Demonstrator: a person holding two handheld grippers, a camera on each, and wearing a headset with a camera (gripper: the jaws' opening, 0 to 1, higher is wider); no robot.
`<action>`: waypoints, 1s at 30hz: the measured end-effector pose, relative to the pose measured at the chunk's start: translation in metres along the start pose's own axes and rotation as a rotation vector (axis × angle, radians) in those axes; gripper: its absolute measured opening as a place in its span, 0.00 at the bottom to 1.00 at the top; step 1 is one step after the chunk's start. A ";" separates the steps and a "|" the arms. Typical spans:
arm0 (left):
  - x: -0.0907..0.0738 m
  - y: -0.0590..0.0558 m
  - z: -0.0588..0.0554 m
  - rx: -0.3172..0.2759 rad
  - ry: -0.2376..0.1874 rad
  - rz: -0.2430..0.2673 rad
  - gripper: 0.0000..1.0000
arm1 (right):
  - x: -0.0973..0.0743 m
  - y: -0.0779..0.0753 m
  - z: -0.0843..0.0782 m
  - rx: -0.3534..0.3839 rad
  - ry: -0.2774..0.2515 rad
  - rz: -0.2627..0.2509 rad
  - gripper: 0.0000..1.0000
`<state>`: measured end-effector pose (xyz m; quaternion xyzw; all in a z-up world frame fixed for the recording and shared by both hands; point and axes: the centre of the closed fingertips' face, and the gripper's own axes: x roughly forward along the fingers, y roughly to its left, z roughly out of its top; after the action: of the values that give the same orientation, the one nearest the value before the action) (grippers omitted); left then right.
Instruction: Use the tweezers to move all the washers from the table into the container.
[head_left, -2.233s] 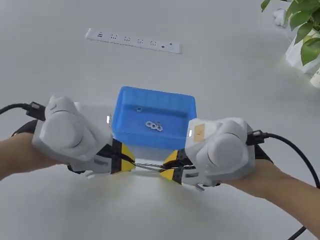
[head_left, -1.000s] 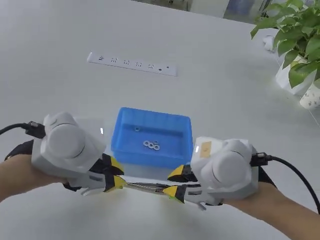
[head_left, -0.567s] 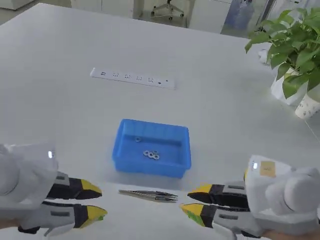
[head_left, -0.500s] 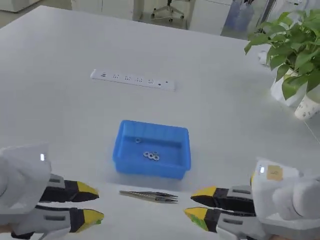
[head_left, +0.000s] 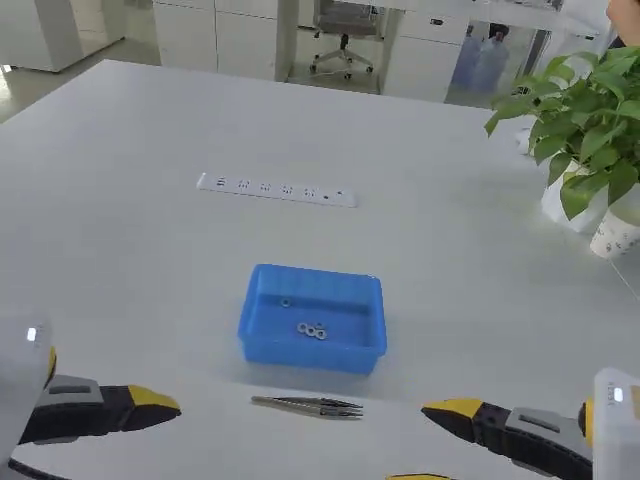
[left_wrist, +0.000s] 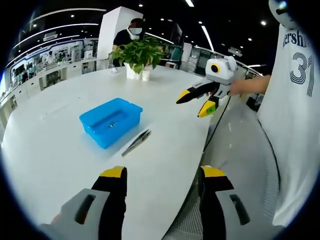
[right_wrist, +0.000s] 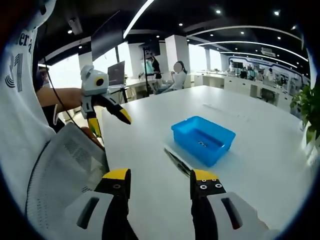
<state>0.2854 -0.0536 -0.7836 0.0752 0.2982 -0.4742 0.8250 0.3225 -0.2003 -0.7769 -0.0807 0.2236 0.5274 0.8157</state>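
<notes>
left gripper (left_wrist: 163, 172) fingers (left_wrist: 114, 176) wide; right gripper (right_wrist: 160, 175) fingers wide; tweezers (head_left: 307, 404) on tabletop (head_left: 150, 250) beside container (head_left: 300, 352); washers (head_left: 312, 330) inside container

Open-plan office: swivel chair (head_left: 345, 30), white cabinets (head_left: 215, 35), potted plant (head_left: 585, 110), ceiling strip lights (right_wrist: 142, 12).

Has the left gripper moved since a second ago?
Yes. In the head view the left gripper has pulled out leftward, away from the near-left corner of the blue container, leaving the tweezers on the table.
</notes>
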 end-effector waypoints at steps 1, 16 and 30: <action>-0.002 -0.002 0.000 0.004 0.005 0.004 0.61 | -0.002 0.001 0.001 -0.004 -0.006 -0.004 0.50; -0.020 -0.013 0.033 0.046 -0.108 0.057 0.61 | -0.011 0.019 0.003 0.032 -0.030 0.004 0.51; -0.022 -0.014 0.017 0.026 -0.063 0.085 0.59 | -0.010 0.016 0.011 0.005 -0.036 0.008 0.53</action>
<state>0.2728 -0.0521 -0.7551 0.0837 0.2625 -0.4449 0.8522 0.3076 -0.1978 -0.7609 -0.0681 0.2107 0.5316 0.8175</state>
